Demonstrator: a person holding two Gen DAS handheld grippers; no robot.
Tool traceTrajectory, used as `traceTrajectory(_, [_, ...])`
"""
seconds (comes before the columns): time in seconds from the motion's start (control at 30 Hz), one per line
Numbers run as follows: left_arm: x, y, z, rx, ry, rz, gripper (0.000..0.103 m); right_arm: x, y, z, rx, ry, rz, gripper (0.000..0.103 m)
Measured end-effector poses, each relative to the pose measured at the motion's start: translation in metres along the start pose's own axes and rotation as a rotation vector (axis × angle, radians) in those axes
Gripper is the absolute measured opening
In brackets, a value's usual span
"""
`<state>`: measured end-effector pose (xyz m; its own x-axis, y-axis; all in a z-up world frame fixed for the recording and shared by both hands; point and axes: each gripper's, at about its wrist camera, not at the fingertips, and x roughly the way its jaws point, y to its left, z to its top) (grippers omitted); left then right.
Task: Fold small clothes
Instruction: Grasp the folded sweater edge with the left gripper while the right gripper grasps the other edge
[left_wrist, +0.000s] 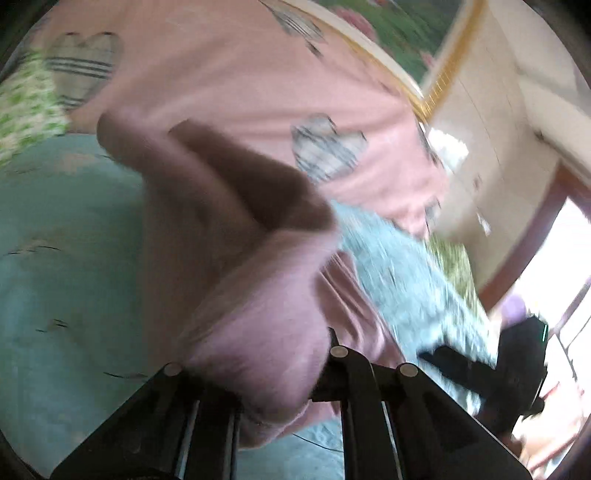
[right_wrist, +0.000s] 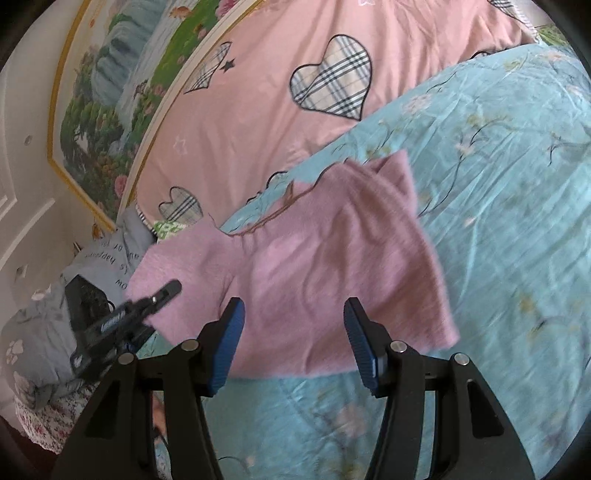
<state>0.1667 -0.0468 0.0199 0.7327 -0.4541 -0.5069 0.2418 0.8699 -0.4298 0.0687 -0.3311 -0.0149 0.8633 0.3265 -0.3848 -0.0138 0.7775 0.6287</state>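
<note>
Right wrist view: right gripper (right_wrist: 293, 341) fingers (right_wrist: 231, 343) spread apart, nothing between them, hovering over lower edge of pink fuzzy garment (right_wrist: 295, 273). Garment lying partly folded at frame centre on teal floral bedsheet (right_wrist: 498, 184). Left gripper (right_wrist: 162, 291) at lower left, touching garment's left corner. Pink heart-print quilt (right_wrist: 277, 110) across upper frame, grey clothing pile (right_wrist: 48, 332) at left edge. Left wrist view, blurred: garment (left_wrist: 240, 295) bunched up and lifted, filling centre, covering the left fingers; cannot tell whether clamped on it.
</note>
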Motion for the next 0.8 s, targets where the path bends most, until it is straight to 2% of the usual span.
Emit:
traceTrajectory(0.1, [0.039, -0.01, -0.022, 0.032, 0.096, -0.001, 0.009, 0.014, -0.007, 0.018, -0.005, 0.041, 0.01, 0.06])
traceTrajectory(0.17, [0.056, -0.008, -0.034, 0.03, 0.143, 0.013, 0.009, 0.033, -0.009, 0.03, -0.007, 0.088, 0.018, 0.069])
traceTrajectory(0.4, [0.057, 0.004, -0.033, -0.011, 0.128, -0.018, 0.009, 0.114, 0.007, 0.061, -0.049, 0.237, 0.075, 0.072])
traceTrajectory(0.53, [0.057, 0.0, -0.036, 0.015, 0.127, 0.0, 0.009, 0.164, 0.01, 0.075, -0.012, 0.287, 0.127, 0.072])
traceTrajectory(0.6, [0.056, -0.002, -0.037, 0.037, 0.125, 0.014, 0.009, 0.182, 0.008, 0.078, 0.002, 0.303, 0.115, 0.072])
traceTrajectory(0.63, [0.055, -0.004, -0.037, 0.048, 0.124, 0.02, 0.009, 0.192, 0.006, 0.079, 0.009, 0.319, 0.092, 0.063])
traceTrajectory(0.67, [0.054, -0.006, -0.037, 0.059, 0.124, 0.025, 0.009, 0.198, 0.006, 0.08, 0.015, 0.335, 0.094, 0.038])
traceTrajectory(0.73, [0.052, -0.012, -0.035, 0.081, 0.125, 0.038, 0.009, 0.203, 0.006, 0.082, 0.026, 0.351, 0.118, 0.019])
traceTrajectory(0.8, [0.046, -0.022, -0.029, 0.107, 0.106, 0.038, 0.009, 0.197, 0.013, 0.088, -0.006, 0.335, 0.13, 0.017])
